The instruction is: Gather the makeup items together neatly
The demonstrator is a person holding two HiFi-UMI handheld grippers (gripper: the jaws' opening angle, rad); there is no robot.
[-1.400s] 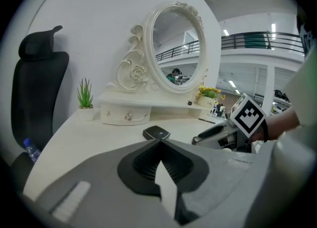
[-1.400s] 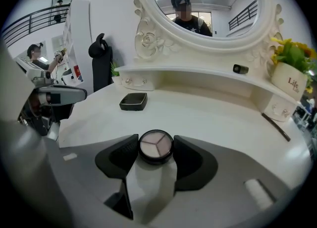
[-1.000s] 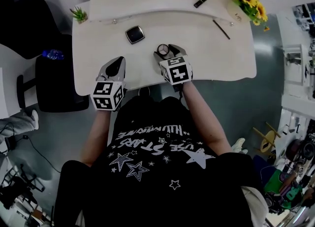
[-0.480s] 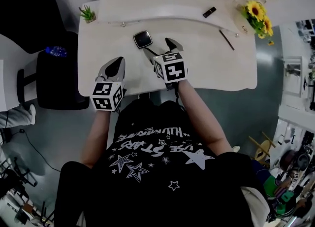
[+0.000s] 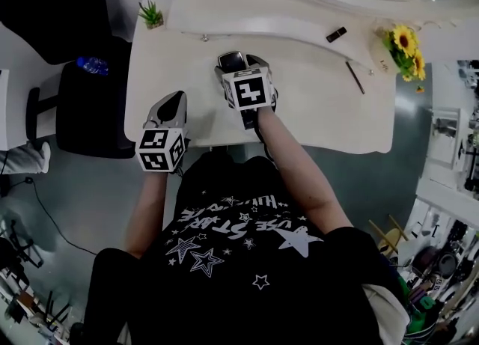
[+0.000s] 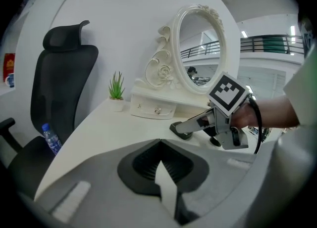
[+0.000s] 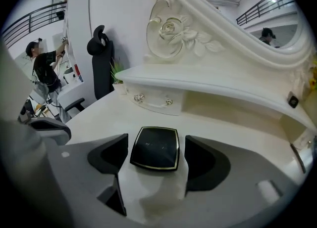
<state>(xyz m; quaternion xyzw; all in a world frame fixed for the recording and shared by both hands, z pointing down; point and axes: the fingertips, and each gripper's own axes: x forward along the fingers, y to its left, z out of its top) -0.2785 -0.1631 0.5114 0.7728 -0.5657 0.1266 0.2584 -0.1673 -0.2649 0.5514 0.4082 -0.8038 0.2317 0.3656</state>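
White tabletop [image 5: 322,104] runs under an ornate mirror [image 6: 200,49], with a small plant [image 5: 151,14] at its back left corner and sunflowers [image 5: 406,44] at the right. Off its left side stands a black chair [image 5: 52,7] with a bottle [image 5: 91,65] on the seat.

Near the middle back, the right claw [image 5: 241,68] points down at a black compact [image 7: 154,148] lying flat. Its jaws stand wide and have just been closing a little. The compact sits between them with a gap on each side, so the pads do not press it.

The left claw [image 5: 176,99] is closed and empty, over the near left edge, apart from the compact.

A lipstick [image 5: 336,34] lies on the raised shelf, and a pencil [image 5: 355,78] on the tabletop towards the right. Both are well apart from the compact.
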